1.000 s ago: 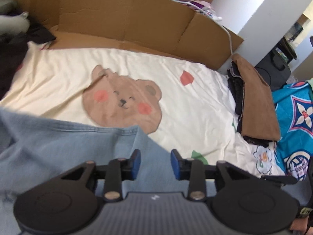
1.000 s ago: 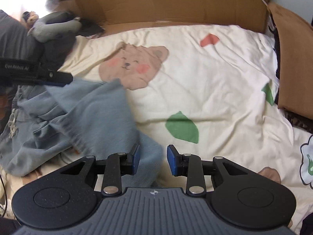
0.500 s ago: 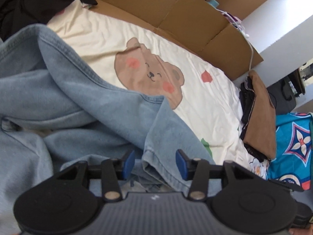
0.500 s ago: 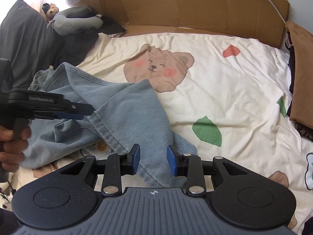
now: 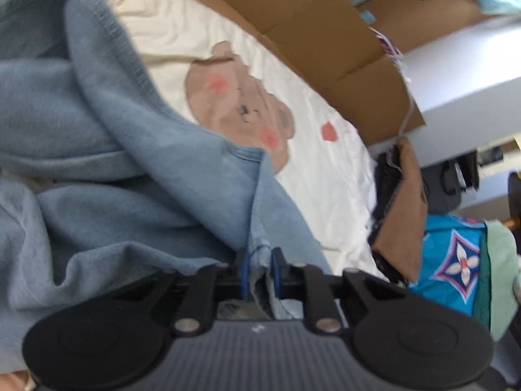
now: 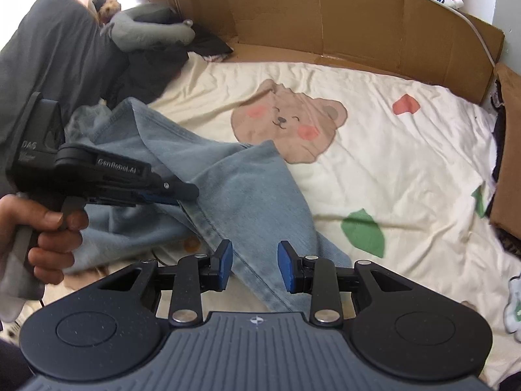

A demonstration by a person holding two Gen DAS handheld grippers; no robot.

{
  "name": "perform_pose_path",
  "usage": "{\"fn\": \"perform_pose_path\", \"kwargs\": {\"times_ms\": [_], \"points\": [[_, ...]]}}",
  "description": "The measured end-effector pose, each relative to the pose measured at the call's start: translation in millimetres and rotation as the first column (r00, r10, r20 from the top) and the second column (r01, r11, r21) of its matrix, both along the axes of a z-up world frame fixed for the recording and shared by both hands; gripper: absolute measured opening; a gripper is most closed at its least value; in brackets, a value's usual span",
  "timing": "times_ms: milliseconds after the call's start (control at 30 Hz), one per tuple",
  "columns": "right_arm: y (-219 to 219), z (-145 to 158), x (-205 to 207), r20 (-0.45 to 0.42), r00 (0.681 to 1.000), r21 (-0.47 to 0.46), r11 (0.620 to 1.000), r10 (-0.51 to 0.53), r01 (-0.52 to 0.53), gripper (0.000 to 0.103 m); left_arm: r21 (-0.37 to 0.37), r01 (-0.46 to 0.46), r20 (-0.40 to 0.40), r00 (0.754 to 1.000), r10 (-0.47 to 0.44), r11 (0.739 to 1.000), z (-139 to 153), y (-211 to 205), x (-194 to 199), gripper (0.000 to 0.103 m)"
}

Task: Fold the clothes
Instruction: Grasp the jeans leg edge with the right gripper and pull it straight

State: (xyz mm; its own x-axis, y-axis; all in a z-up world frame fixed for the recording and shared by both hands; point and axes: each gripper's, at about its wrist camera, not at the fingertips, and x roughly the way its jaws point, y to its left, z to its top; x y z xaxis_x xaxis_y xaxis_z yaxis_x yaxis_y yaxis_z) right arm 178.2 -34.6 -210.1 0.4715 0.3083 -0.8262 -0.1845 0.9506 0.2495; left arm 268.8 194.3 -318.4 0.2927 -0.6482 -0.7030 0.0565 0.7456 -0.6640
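Brown cardboard wall [image 6: 358,22] behind cream bear-print bedsheet [image 6: 407,169]; dark clothes pile [image 6: 58,49] at left. Light blue denim jeans [image 6: 234,182] crumpled on sheet; left gripper [image 5: 259,268] clamped on hem, right gripper [image 6: 255,265] spread wide above leg.

bed: cream bedsheet [image 6: 407,176] printed with a bear face, red heart, green leaves | edge: flattened brown cardboard [image 6: 358,16] standing along the far side | corner: white wall [image 5: 462,75] behind it, white cable trailing over | left: dark grey pillow [image 6: 49,49] | light: bright daylight from upper left
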Motion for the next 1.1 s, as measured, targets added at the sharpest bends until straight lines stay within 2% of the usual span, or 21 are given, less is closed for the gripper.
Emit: {"fn": "perform_pose_path", "kwargs": {"times_ms": [100,300,533,633,700,800,900,967,1000,1100], "points": [[8.6,6.7,3.1,0.028,1.0,0.04,0.999,-0.001,0.0,0.043,-0.022,0.051,0.027,0.998,-0.05,0.998,20.0,-4.3,1.0,0.014],[33.6,10.2,12.1,0.057,0.995,0.001,0.996,0.086,-0.086,0.043,-0.02,0.114,0.045,0.993,-0.113,0.993,43.4,-24.6,2.1,0.014],[42.5,12.1,23.1,0.104,0.991,-0.023,0.996,0.084,-0.082,0.044,-0.046,0.14,0.057,0.989,-0.138,0.989,56.4,-35.7,-1.5,0.014],[44.2,10.9,25.7,0.103,0.99,-0.041,0.995,0.092,-0.088,0.044,-0.089,0.149,0.052,0.988,-0.144,0.985,59.9,-36.4,-0.5,0.014],[45.8,11.5,26.0,0.112,0.989,-0.062,0.994,0.094,-0.088,0.044,-0.096,0.159,0.072,0.986,-0.152,0.983,65.2,-37.5,-0.7,0.014],[48.5,15.3,26.8,0.126,0.987,-0.072,0.993,0.097,-0.089,0.044,-0.121,0.149,0.06,0.988,-0.143,0.981,69.8,-37.6,0.0,0.014],[50.3,18.9,28.6,0.145,0.984,-0.09,0.992,0.101,-0.089,0.043,-0.111,0.163,0.071,0.985,-0.156,0.98,78.4,-38.8,-1.2,0.014],[52.4,20.7,29.4,0.157,0.981,-0.113,0.989,0.113,-0.096,0.024,-0.111,0.17,0.076,0.984,-0.162,0.979,83.9,-38.7,-2.1,0.014],[55.2,21.0,28.7,0.161,0.979,-0.134,0.985,0.128,-0.107,0.008,-0.11,0.167,0.078,0.984,-0.159,0.98,86.5,-37.6,-2.4,0.016],[53.9,24.1,33.4,0.139,0.984,-0.146,0.985,0.116,-0.095,0.004,-0.123,0.155,0.065,0.987,-0.148,0.98,92.9,-32.6,-2.0,0.019]]}}
